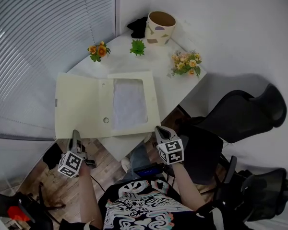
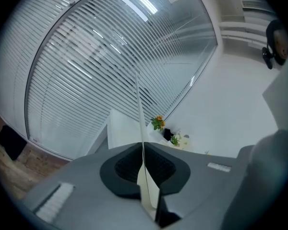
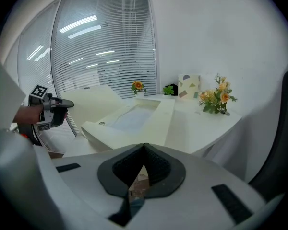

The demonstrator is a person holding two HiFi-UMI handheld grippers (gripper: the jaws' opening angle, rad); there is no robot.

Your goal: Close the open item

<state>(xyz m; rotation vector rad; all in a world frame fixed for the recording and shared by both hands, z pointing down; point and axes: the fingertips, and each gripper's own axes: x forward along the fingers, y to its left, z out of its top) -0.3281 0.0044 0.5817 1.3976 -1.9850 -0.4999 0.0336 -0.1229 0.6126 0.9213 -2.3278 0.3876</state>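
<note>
White desk (image 1: 181, 87) carries the cream folder (image 1: 81, 107), which lies open across its near-left part. Left tool (image 1: 76, 137) is clamped on the left flap's near edge (thin sheet edge-on between the pads). Right tool (image 1: 161, 131) is closed and empty, beside the folder's near right corner.

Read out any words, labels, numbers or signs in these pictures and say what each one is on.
No readable text anywhere.
The left gripper and right gripper: black and white square markers, no words.
The pot: coloured shapes, no lettering.
The shirt: black and white print, too tangled to read.
The folder: no lettering visible.
</note>
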